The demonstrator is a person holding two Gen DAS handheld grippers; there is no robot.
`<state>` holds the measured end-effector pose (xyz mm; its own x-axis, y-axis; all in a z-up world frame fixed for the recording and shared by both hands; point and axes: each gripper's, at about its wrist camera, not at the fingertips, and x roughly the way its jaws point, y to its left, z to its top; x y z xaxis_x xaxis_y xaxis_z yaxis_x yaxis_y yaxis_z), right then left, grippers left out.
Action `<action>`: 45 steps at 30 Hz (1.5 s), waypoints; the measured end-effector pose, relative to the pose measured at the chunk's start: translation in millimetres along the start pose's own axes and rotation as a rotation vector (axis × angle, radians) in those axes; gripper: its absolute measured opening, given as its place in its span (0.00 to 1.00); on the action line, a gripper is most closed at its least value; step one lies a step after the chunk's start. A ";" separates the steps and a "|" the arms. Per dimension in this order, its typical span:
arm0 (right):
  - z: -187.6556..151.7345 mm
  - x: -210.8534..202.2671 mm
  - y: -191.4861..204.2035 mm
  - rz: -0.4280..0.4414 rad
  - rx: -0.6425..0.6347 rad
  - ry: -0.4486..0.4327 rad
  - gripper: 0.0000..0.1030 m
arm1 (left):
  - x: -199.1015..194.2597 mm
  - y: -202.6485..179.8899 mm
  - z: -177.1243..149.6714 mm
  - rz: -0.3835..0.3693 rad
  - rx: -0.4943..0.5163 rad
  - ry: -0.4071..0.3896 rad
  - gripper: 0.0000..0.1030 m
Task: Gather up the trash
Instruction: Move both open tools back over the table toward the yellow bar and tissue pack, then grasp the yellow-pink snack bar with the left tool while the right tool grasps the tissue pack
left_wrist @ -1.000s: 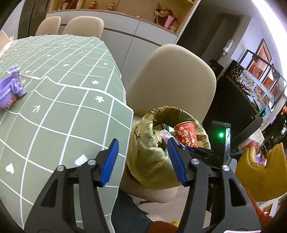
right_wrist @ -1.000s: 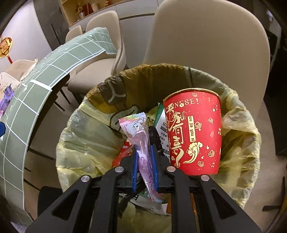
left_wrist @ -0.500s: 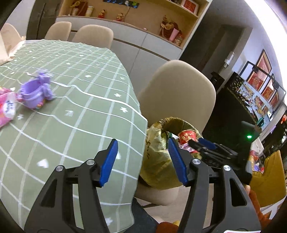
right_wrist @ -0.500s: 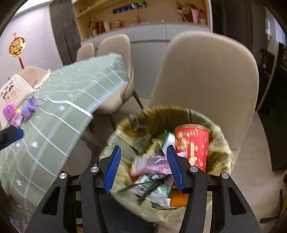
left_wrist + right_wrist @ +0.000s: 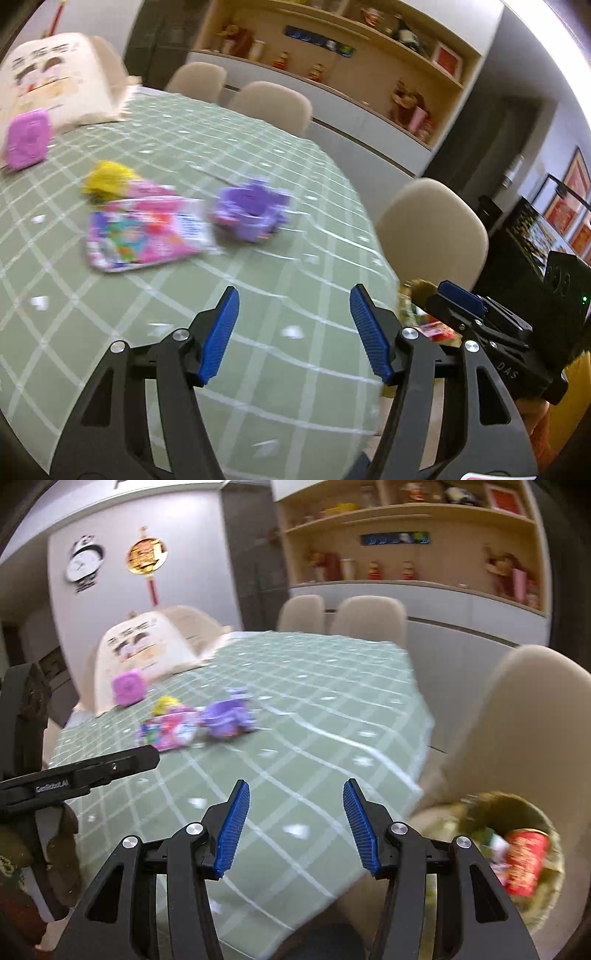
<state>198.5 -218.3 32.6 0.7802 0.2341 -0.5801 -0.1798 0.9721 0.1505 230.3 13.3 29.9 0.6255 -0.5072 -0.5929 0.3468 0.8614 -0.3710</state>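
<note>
My left gripper (image 5: 293,332) is open and empty above the near part of the green checked table (image 5: 280,280). My right gripper (image 5: 293,823) is open and empty over the table's near corner. On the table lie a pink printed packet (image 5: 144,232), a purple plastic toy piece (image 5: 251,210), a yellow crumpled wrapper (image 5: 109,179) and a pink square item (image 5: 29,138); the packet (image 5: 168,731) and purple piece (image 5: 227,718) also show in the right wrist view. The trash bin (image 5: 517,812) with its yellow bag holds a red paper cup (image 5: 524,862) at lower right.
A beige chair (image 5: 432,229) stands by the table's right edge, with the bin on its seat. More beige chairs (image 5: 365,616) stand at the far side. A cream printed bag (image 5: 48,85) sits at the table's far left. Cabinets and shelves line the back wall.
My right gripper opened, dropped the pink wrapper into the bin and swung up toward the table. My left gripper also turned from the bin toward the items on the table.
</note>
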 end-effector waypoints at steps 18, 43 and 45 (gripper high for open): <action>-3.9 77.1 55.3 0.088 -0.057 0.108 0.49 | 4.0 113.0 62.3 0.056 0.055 0.023 0.62; -13.1 92.9 60.3 0.078 -0.200 0.184 0.52 | 37.6 141.9 60.1 -0.023 0.086 0.236 0.62; -11.8 92.8 59.8 0.074 -0.185 0.190 0.52 | 20.6 138.0 47.1 0.007 0.096 0.221 0.62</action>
<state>253.1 -138.2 -21.7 0.6377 0.2858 -0.7153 -0.3522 0.9340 0.0591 324.0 123.0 0.2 0.4640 -0.4854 -0.7410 0.4144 0.8583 -0.3027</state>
